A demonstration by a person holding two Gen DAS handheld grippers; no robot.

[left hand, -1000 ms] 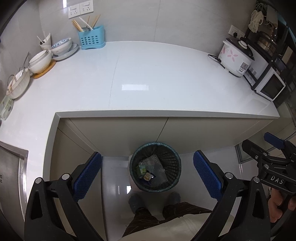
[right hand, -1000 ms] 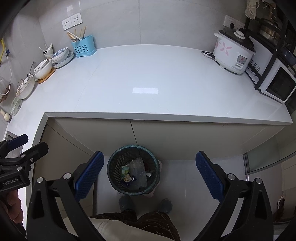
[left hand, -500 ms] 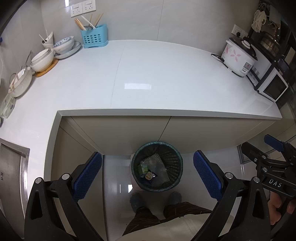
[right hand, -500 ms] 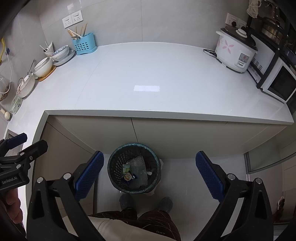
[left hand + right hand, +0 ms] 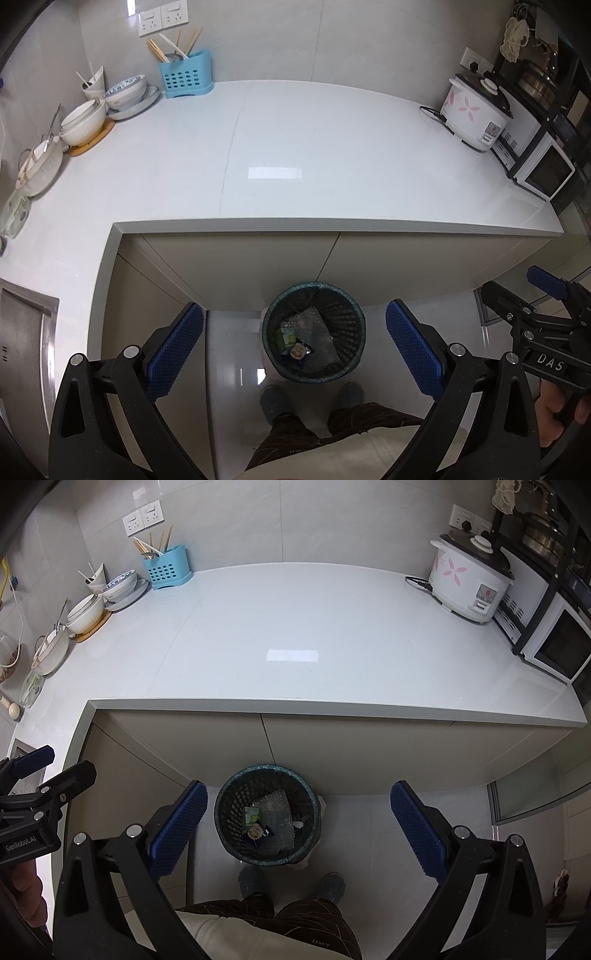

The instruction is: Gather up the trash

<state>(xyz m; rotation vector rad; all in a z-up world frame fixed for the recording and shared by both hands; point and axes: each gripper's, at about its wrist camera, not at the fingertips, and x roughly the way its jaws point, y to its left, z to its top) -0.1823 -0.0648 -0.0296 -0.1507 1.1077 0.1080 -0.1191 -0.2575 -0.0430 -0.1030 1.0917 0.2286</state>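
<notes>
A dark mesh trash bin (image 5: 314,334) (image 5: 266,814) stands on the floor against the cabinet fronts, holding a clear plastic wrapper (image 5: 314,334), a green carton (image 5: 252,815) and a small round packet (image 5: 297,350). My left gripper (image 5: 293,350) hangs open high above the bin, nothing between its blue pads. My right gripper (image 5: 297,830) is open too and empty, and it shows at the right edge of the left wrist view (image 5: 543,314). The left gripper appears at the left edge of the right wrist view (image 5: 33,797).
A white L-shaped countertop (image 5: 314,155) runs behind the bin. Bowls (image 5: 81,122) and a blue utensil holder (image 5: 184,75) sit at its back left, a rice cooker (image 5: 476,110) and a microwave (image 5: 539,166) at the right. A person's feet (image 5: 310,398) stand before the bin.
Both views have shifted slightly, showing a little more of the countertop and wall. The bin and its contents have not moved, and both grippers stay open.
</notes>
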